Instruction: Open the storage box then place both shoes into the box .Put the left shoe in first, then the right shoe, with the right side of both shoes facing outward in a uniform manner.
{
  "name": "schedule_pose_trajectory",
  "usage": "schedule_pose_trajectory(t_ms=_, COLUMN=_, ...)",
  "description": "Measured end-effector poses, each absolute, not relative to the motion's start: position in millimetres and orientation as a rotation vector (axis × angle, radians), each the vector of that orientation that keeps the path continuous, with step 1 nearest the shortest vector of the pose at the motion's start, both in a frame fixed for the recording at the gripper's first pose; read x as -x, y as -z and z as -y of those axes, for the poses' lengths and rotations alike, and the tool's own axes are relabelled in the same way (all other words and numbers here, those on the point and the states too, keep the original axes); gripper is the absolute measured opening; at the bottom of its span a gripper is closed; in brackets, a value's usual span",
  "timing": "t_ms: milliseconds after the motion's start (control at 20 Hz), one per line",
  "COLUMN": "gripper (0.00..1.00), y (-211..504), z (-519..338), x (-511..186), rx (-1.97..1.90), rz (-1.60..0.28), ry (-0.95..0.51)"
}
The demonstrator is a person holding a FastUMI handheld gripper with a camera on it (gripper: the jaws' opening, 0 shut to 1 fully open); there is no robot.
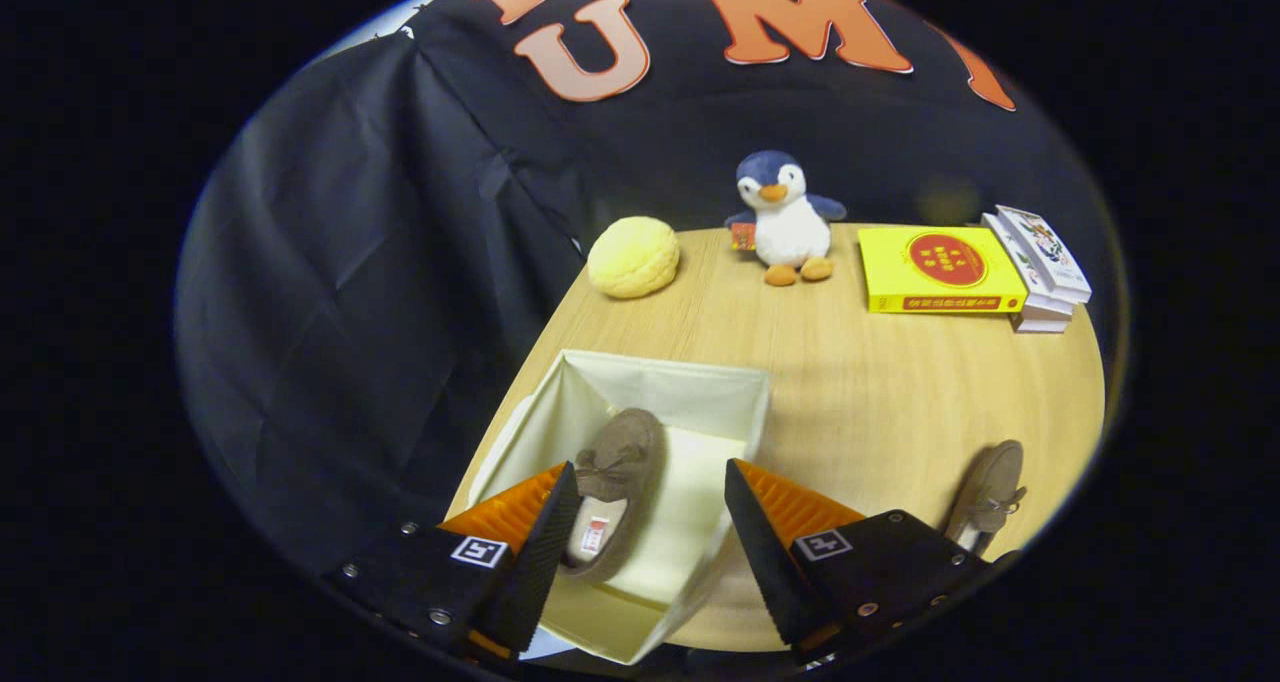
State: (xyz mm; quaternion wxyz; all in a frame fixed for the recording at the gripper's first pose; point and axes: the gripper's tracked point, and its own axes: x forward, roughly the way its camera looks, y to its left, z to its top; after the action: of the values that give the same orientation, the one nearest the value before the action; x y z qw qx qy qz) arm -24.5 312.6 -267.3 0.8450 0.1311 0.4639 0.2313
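Note:
A cream fabric storage box [690, 387] stands open on the wooden table, just ahead of and below my fingers. One brown moccasin shoe [620, 462] lies inside it, against its left wall, toe pointing away and its lining showing. My gripper [650, 477] hovers above the box, open, with a wide gap between the orange-and-black fingers [540, 522] and nothing between them. The left finger partly covers the shoe's heel. A second brown shoe [990, 497] lies on the table to the right of the box, beyond the right finger.
At the back of the table [850, 382] sit a yellow round cushion [633, 255], a plush penguin [785, 217], a yellow book [940, 269] and a small stack of books [1040, 267]. The table's left edge runs close beside the box.

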Motion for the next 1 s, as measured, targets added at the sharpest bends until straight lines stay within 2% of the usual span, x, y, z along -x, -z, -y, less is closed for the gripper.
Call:
schedule_pose_trajectory(t_ms=250, gripper=0.98, y=287, z=-226, x=39, rx=-0.227, rz=-0.97, ry=-0.385)
schedule_pose_trajectory(t_ms=700, gripper=0.97, y=357, z=-93, x=88, rx=-0.161, rz=-1.076, ry=-0.187)
schedule_pose_trajectory(t_ms=1000, gripper=0.94, y=403, z=-37, x=101, rx=-0.098, rz=-1.111, ry=-0.125)
